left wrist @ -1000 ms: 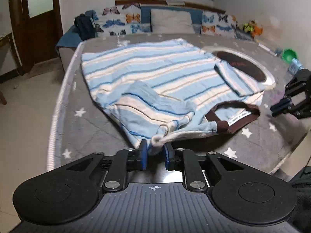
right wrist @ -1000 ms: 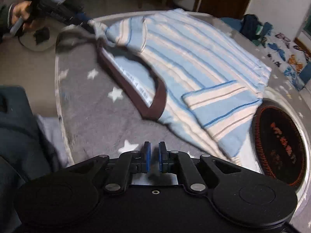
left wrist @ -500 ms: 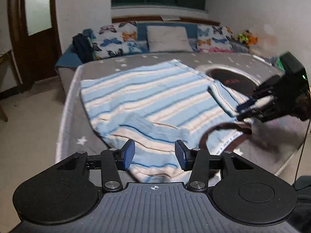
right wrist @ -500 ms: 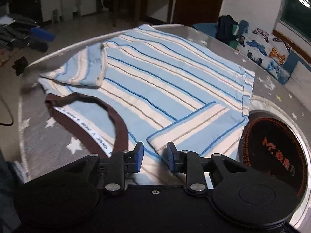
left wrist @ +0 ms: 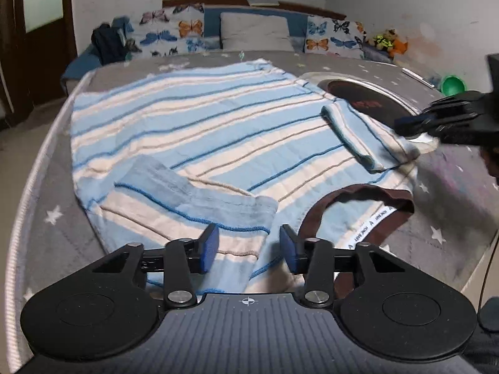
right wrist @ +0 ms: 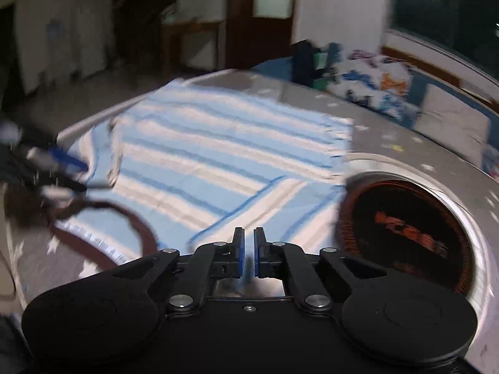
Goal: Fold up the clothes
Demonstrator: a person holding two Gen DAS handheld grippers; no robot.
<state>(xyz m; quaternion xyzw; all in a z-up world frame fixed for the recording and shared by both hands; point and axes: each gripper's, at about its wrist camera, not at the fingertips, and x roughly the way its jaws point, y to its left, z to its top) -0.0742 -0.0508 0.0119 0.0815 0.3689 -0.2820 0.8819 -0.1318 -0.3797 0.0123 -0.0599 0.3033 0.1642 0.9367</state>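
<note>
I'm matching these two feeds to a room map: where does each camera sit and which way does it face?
Left wrist: rides the left gripper, at the shirt's collar end, facing the pillows and window; shows its own open fingers and the right gripper.
Right wrist: rides the right gripper, at the shirt's side by the round plate, facing the doors; shows its nearly closed fingers and the blurred left gripper.
Shared: shirt, collar, plate, pillows.

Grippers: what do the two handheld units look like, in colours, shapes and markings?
Both match. The left gripper and right gripper have black linkage arms with silver pivot screws, blue finger pads and round black side discs. The left body is ribbed grey with a small white crosshair mark.
</note>
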